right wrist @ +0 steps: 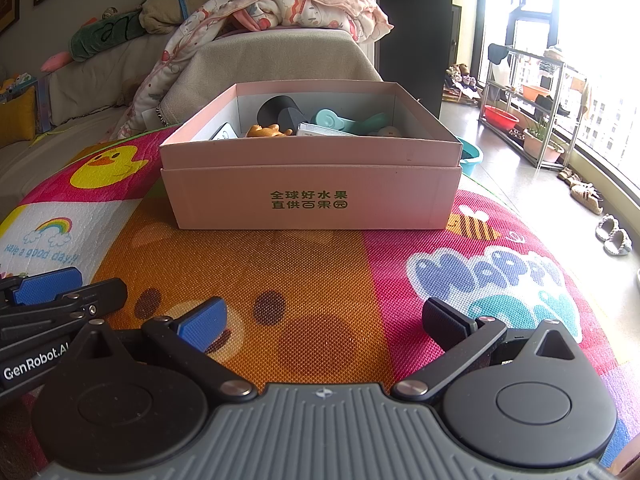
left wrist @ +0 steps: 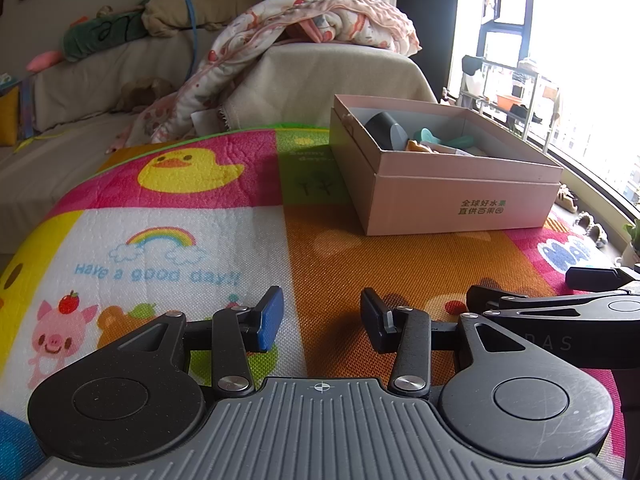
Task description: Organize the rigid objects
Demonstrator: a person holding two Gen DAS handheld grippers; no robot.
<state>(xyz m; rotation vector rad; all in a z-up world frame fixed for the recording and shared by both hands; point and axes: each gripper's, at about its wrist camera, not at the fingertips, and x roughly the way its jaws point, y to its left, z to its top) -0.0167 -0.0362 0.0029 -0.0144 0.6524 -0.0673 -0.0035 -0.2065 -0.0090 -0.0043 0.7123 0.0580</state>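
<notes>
I saw the pink box dead ahead of my right gripper, its long side facing me, and off to the right of my left gripper. Both grippers stood open and empty, the right wider, so I judged the right nearer.

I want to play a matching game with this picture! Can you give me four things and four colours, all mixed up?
Things:
1. duck on the mat
2. box
3. left claw pad
4. basin on the shelf

Colours:
A. red
B. blue
C. yellow
D. pink

Pairs: 1-C, 2-D, 3-B, 4-A
</notes>
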